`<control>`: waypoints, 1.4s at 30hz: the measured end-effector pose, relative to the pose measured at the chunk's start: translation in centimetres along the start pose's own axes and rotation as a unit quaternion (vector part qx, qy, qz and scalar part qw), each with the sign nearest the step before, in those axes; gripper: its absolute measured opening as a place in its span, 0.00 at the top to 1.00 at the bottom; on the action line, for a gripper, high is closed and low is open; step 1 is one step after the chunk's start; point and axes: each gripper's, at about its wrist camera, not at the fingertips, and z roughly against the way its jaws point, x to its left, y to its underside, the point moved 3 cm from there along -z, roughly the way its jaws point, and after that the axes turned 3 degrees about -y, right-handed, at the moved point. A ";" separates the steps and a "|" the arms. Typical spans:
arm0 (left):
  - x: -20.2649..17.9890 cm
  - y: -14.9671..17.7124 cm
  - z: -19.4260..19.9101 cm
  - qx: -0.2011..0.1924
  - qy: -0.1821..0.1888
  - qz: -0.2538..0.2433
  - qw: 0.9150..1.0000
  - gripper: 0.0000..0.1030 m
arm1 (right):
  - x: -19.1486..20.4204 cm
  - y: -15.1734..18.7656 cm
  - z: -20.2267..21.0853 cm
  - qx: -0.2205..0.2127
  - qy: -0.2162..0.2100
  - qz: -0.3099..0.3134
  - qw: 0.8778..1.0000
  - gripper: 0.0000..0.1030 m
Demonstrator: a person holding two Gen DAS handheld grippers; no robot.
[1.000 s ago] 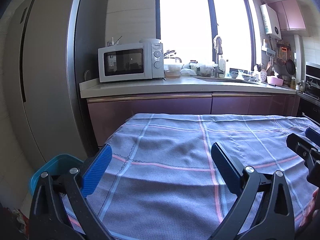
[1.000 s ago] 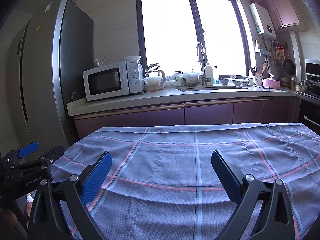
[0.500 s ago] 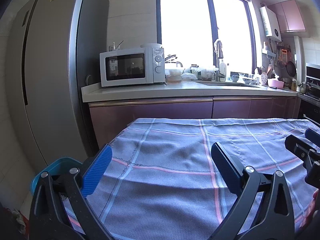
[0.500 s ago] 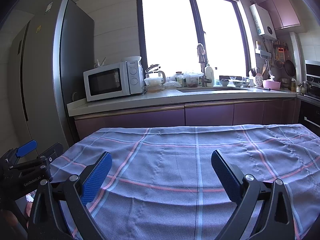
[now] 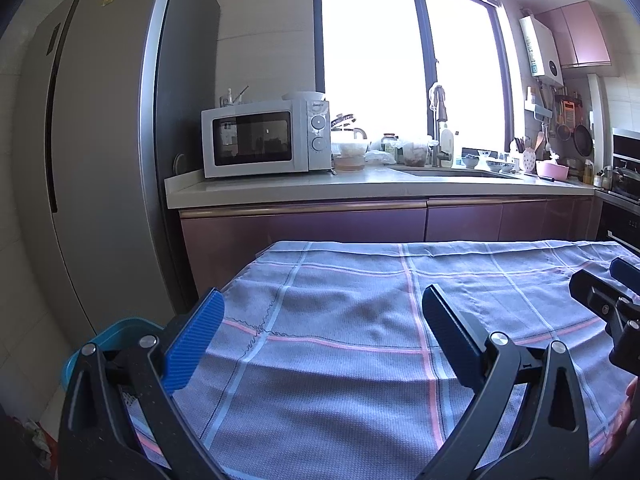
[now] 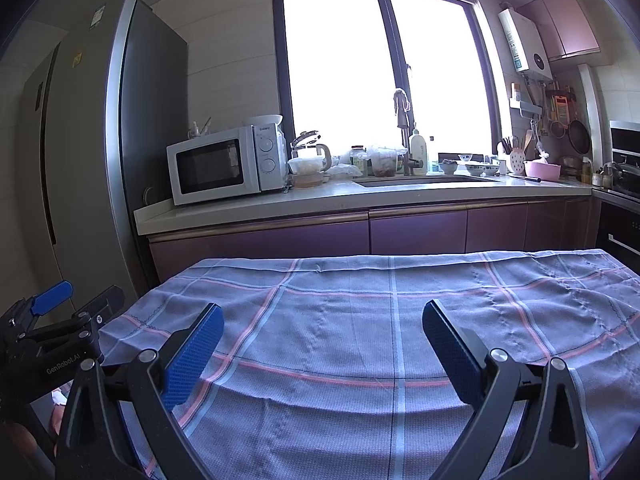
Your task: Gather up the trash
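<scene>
Plainly, both grippers hover over a table under a checked cloth [image 5: 340,344], jaws wide apart and holding nothing. The left gripper [image 5: 320,340] shows blue pads; the right gripper [image 6: 320,344] matches it. In the right wrist view the left gripper's body at the left edge carries the readable lettering "GenRobot.AI". A blue bin [image 5: 108,344] sits on the floor near the table's left corner, beside the grey fridge [image 5: 100,160]. No trash can be made out on the cloth. The white microwave [image 6: 224,164] on the far counter bears a brand mark too small to read.
</scene>
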 end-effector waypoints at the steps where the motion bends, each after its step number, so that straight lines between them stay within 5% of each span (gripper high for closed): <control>1: 0.0 0.0 0.0 0.000 0.000 0.000 1.000 0.05 | 0.0 0.0 0.0 0.000 0.000 0.000 1.000 0.07; 42: 0.3 0.0 0.4 -0.002 0.000 0.006 1.000 0.05 | 0.3 -0.1 0.6 -0.003 0.003 -0.001 1.000 0.07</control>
